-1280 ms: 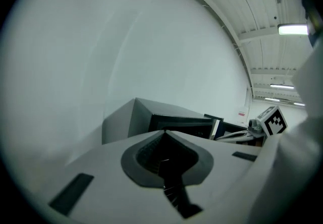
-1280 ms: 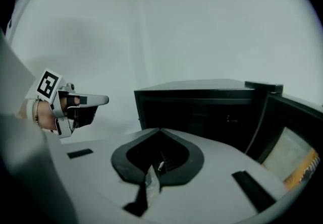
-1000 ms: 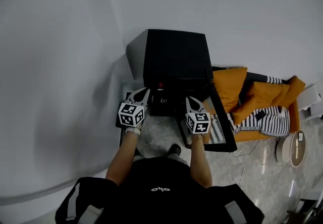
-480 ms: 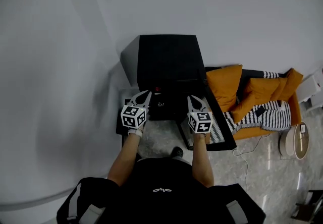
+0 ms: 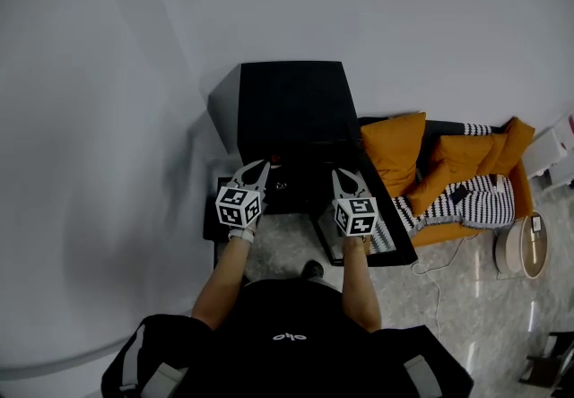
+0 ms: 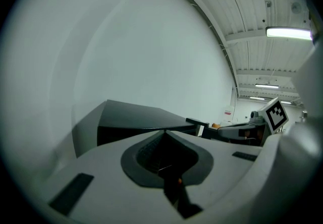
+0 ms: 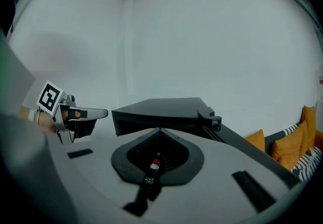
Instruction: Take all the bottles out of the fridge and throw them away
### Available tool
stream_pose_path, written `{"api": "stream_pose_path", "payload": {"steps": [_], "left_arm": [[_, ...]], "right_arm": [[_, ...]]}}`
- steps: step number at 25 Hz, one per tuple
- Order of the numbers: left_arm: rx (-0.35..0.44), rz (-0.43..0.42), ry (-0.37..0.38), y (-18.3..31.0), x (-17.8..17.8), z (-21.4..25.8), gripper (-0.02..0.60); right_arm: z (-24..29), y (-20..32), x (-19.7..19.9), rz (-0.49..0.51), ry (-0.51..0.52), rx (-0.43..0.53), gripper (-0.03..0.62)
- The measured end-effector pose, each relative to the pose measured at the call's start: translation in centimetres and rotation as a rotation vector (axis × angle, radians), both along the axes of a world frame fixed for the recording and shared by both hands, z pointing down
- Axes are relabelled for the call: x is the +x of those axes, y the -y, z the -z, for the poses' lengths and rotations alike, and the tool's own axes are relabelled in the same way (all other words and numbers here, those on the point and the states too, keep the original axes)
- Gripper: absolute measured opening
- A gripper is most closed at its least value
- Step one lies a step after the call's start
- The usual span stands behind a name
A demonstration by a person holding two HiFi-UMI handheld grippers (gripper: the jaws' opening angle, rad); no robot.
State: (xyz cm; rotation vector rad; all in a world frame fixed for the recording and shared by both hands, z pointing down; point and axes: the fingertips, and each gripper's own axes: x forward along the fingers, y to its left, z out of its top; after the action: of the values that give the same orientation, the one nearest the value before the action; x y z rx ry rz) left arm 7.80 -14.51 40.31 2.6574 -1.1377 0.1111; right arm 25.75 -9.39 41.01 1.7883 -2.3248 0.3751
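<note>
The black fridge (image 5: 291, 109) stands against the white wall with its door (image 5: 387, 226) swung open to the right. In the head view a small red cap (image 5: 274, 158) shows in the dark opening. The right gripper view shows a bottle (image 7: 155, 163) with a red cap low in the fridge, seen through the gap behind the jaws. My left gripper (image 5: 260, 165) is shut and empty in front of the opening's left side. My right gripper (image 5: 342, 175) is shut and empty near the door's hinge side. Both are short of the bottle.
An orange sofa (image 5: 448, 177) with cushions and a striped blanket stands right of the fridge door. A round white device (image 5: 520, 248) sits on the marble floor at the far right, and a cable (image 5: 435, 284) trails near it. A dark mat (image 5: 213, 224) lies on the left.
Both grippers have drifted a little across in front of the fridge and stayed shut. The head view has shifted, so the fridge sits slightly further left in the picture.
</note>
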Motion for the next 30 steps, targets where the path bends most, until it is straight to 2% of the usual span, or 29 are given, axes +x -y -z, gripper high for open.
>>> {"api": "stream_pose_path", "payload": {"steps": [9, 19, 25, 30], "left_arm": [[-0.058, 0.014, 0.021, -0.9, 0.7, -3.3, 0.006], [-0.187, 0.124, 0.096, -1.3, 0.8, -13.9, 0.006], [-0.245, 0.167, 0.101, -0.1, 2.2, -20.8, 0.072], [-0.285, 0.220, 0.136, 2.0, 2.8, -26.5, 0.177]], "right_arm": [[-1.4, -0.6, -0.1, 0.042, -0.006, -0.026, 0.009], [-7.7, -0.5, -2.0, 0.180, -0.018, -0.115, 0.009], [-13.1, 1.3, -2.7, 0.268, -0.038, -0.151, 0.009], [-16.4, 3.5, -3.5, 0.315, -0.056, -0.166, 0.009]]}}
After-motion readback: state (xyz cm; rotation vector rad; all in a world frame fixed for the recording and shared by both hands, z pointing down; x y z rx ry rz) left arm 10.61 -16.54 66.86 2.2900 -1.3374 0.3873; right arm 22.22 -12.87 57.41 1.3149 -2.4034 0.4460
